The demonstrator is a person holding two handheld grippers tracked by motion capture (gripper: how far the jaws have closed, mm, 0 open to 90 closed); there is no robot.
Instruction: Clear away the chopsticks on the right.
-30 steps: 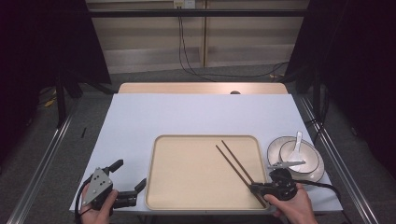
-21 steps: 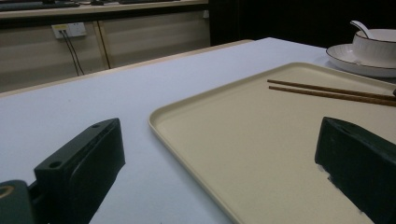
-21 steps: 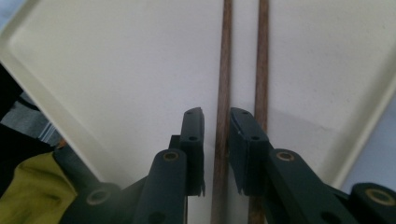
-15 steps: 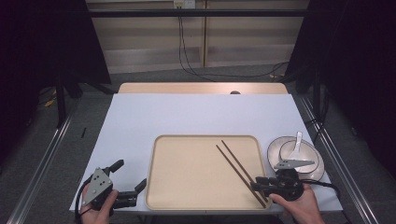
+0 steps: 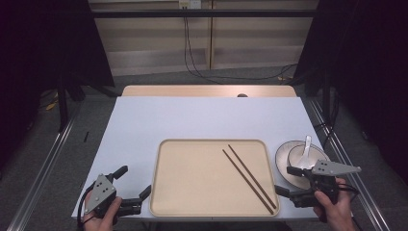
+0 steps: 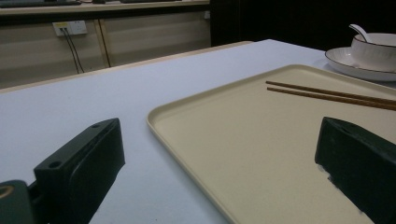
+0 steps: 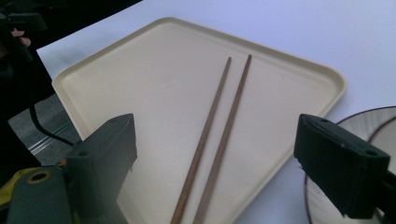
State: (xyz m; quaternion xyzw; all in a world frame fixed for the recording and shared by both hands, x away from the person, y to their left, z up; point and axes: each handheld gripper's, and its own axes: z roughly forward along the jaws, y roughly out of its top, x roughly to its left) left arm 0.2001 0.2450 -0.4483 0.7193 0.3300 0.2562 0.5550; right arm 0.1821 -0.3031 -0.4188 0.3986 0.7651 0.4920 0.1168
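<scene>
The right hand-held gripper (image 5: 287, 181) had just opened its jaws and lifted empty off the chopsticks (image 5: 249, 178), now lying released on the tray (image 5: 192, 192)'s right side, while the left hand-held gripper (image 5: 133, 184) waited open beside the tray.

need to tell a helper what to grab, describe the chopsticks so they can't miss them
Find the beige tray at the near middle of the white table. On its right half lie the chopsticks: two thin dark brown sticks, side by side, running diagonally. The neighbouring plate, bowl and spoon are pale.

Grey floor (image 5: 53, 159), beige wall (image 5: 154, 48), dark curtains (image 5: 365, 62).
</scene>
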